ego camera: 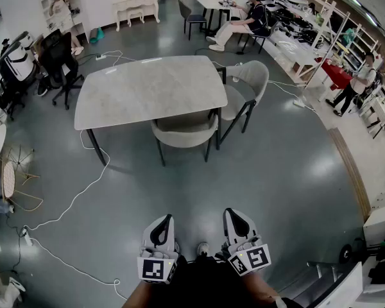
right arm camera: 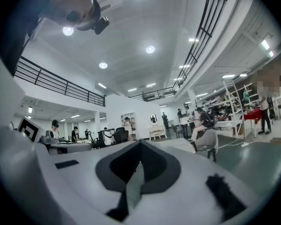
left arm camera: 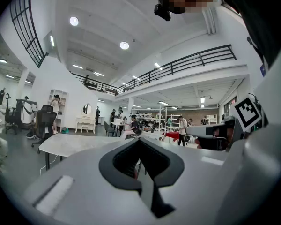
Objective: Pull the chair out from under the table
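Both sets of jaws are closed with nothing in them. The left gripper (ego camera: 162, 226) and right gripper (ego camera: 236, 222) are held low in front of the person, well short of the table (ego camera: 147, 92). The target chair (ego camera: 186, 128) is at the table's near edge, seat tucked under the top, curved backrest facing us. A second chair (ego camera: 247, 82) sits at the right end, angled out.

My read: padded shell on a dark metal frame, so stiff, moderate weight, should slide on the glossy floor. Best hold is the backrest's top rim, one gripper each side, jaws opened first. The padding may give and slip. Pull straight back so it doesn't tip.
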Action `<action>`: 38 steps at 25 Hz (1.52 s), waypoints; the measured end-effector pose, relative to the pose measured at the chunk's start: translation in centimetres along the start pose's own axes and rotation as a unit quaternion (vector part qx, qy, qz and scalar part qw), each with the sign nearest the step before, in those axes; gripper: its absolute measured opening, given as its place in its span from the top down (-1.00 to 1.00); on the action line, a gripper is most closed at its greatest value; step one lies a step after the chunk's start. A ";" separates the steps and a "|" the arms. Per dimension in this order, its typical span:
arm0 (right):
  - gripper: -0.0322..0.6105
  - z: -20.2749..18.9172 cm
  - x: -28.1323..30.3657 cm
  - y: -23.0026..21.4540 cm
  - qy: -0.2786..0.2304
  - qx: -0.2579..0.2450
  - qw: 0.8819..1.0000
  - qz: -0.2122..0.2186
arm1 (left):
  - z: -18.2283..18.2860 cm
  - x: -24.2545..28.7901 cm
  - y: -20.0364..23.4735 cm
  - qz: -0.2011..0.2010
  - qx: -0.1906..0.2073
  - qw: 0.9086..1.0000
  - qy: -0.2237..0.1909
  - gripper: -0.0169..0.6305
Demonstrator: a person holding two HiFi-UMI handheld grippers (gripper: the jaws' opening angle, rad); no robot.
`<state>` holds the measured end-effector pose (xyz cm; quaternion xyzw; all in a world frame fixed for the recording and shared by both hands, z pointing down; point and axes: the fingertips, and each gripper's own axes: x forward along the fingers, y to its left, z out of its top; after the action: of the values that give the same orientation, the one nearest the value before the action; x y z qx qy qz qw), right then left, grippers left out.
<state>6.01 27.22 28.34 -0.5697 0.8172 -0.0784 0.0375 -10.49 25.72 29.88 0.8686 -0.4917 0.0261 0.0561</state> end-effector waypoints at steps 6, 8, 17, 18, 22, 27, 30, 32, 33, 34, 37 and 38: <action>0.85 0.3 -0.5 0.5 -0.004 0.000 1.000 0.004 | 0.3 -0.6 -0.4 -0.001 -0.005 1.000 -0.006 0.92; 0.85 0.4 -0.6 0.5 -0.004 0.000 1.000 0.005 | 0.4 -0.6 -0.5 0.002 -0.007 1.000 -0.004 0.92; 0.85 1.2 -2.4 -0.3 -0.028 0.020 0.999 0.006 | -0.3 -1.0 -2.1 -0.007 -0.001 1.000 0.002 0.92; 0.85 1.2 -2.7 -0.5 -0.029 0.020 0.999 0.006 | -0.3 -0.9 -2.4 -0.010 0.001 1.000 -0.001 0.92; 0.85 1.2 -3.7 -1.7 -0.029 0.021 0.999 0.004 | -0.3 -0.3 -3.6 -0.013 0.007 1.000 0.000 0.92; 0.85 1.4 -5.0 -3.7 -0.027 0.022 0.999 0.002 | -0.7 0.2 -5.3 -0.019 0.009 1.000 -0.001 0.92; 0.85 1.5 -5.8 -5.0 -0.026 0.023 0.999 0.005 | -0.3 0.8 -6.6 -0.017 0.019 1.000 -0.004 0.92; 0.85 1.4 -6.4 -5.7 -0.025 0.024 0.999 0.009 | -0.4 0.9 -7.4 -0.011 0.021 1.000 -0.004 0.92; 0.85 1.3 -6.6 -6.0 -0.025 0.023 0.999 0.013 | -0.5 1.0 -7.7 -0.008 0.023 1.000 -0.004 0.92; 0.85 1.2 -6.6 -6.4 -0.027 0.021 0.999 0.017 | -0.6 1.1 -8.0 -0.005 0.027 1.000 -0.005 0.92; 0.85 1.1 -6.1 -7.4 -0.028 0.021 0.999 0.025 | -0.7 1.7 -8.1 0.002 0.027 1.000 -0.002 0.92; 0.85 1.0 -6.1 -7.7 -0.027 0.023 0.999 0.026 | -0.8 1.7 -8.2 0.004 0.023 1.000 0.001 0.92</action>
<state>15.45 30.18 28.46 -0.5496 0.8282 -0.0812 0.0745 -2.59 28.49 30.30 0.8676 -0.4944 0.0386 0.0361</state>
